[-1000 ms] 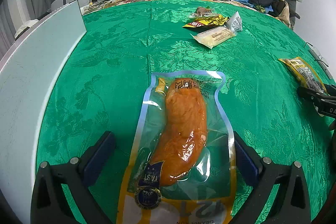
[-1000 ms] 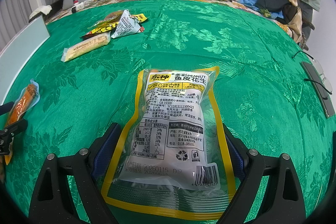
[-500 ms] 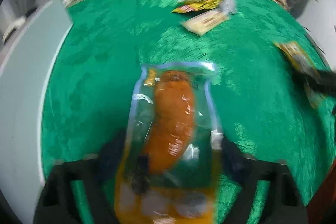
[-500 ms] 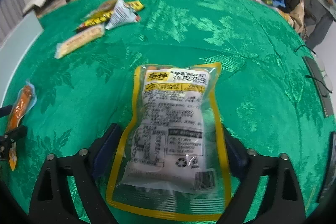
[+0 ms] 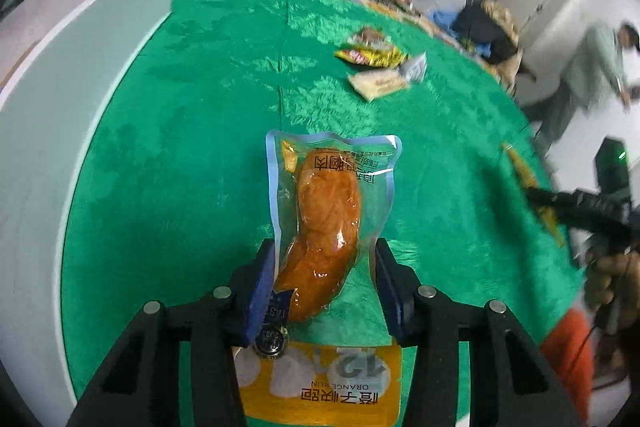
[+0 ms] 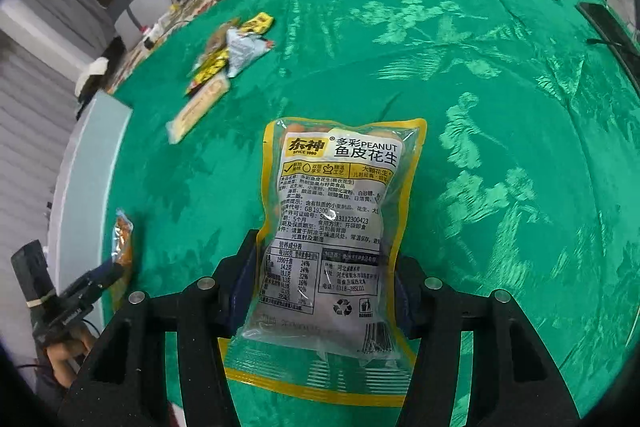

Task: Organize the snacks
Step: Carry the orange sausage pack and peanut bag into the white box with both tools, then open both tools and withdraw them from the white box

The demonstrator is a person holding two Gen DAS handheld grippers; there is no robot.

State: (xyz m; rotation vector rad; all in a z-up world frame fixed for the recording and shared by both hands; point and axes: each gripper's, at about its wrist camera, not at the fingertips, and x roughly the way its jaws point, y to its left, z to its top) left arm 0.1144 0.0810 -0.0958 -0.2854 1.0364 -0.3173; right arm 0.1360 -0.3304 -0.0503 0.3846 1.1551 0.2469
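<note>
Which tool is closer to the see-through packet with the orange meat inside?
Left. The left tool is closing around the clear orange-meat packet; the right tool, around the yellow-edged peanut bag, is farther.

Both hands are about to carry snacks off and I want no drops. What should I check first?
1. Left tool jaws closing, pads pinching the orange meat pouch: ok.
2. Right tool jaws closing, pads pinching the peanut bag: ok.
3. Both packs lifted off the green cloth: cannot tell.
4. Tools well apart from each other: ok.
5. Snack pile out of both tools' way: ok.
</note>
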